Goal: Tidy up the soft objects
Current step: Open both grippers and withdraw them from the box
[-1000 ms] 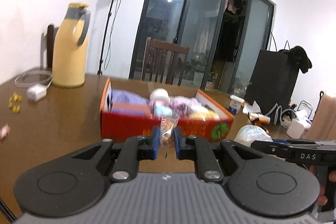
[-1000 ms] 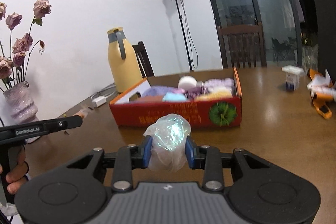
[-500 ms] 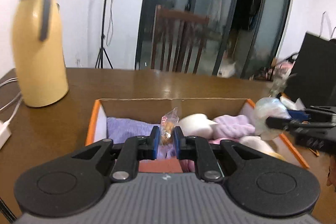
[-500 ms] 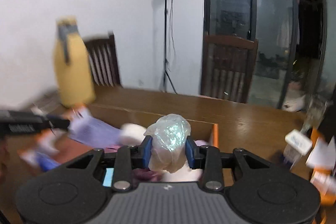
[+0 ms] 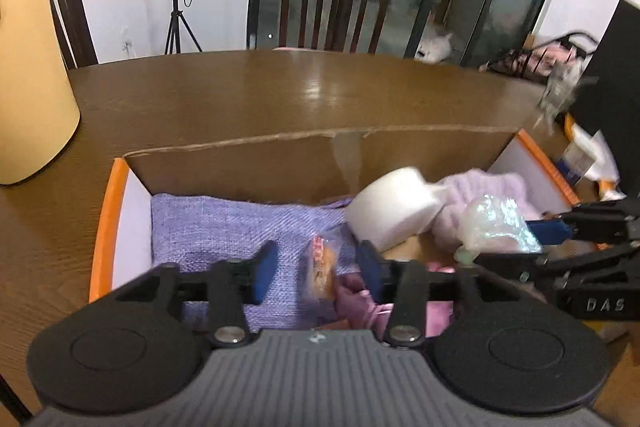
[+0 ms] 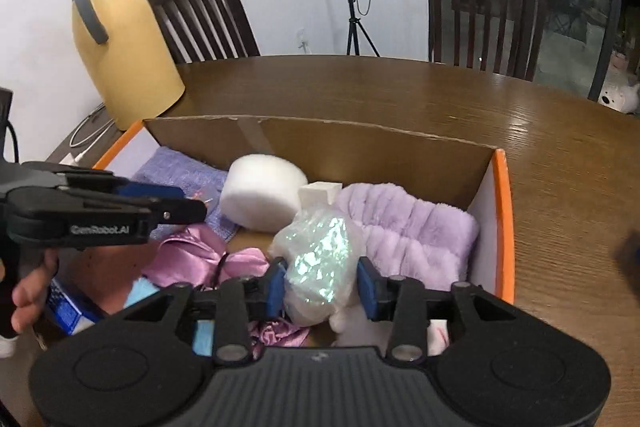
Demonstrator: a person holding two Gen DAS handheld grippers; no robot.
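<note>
An orange cardboard box (image 5: 105,215) (image 6: 505,227) on the wooden table holds soft things. Among them are a purple cloth (image 5: 216,227), a white foam roll (image 5: 394,211) (image 6: 260,191) and a lilac fluffy band (image 6: 416,231). My left gripper (image 5: 318,271) hangs over the purple cloth with its jaws opening. A small clear packet of orange bits (image 5: 320,267) sits between its pads, with a gap on both sides. My right gripper (image 6: 321,287) is over the box's right half, jaws opening. A shimmering plastic bag (image 6: 320,259) (image 5: 496,227) sits loosely between its pads, its base among the contents.
A yellow thermos jug (image 6: 120,43) stands left of the box. Two dark wooden chairs (image 6: 484,3) and a light stand are behind the table. A pink satin cloth (image 6: 192,255) lies in the box's near part. A person's hand (image 6: 28,291) holds the left gripper.
Both grippers travelled from in front of the box to above it and tipped downward. Their jaws have widened, loosening the packet and the bag.
</note>
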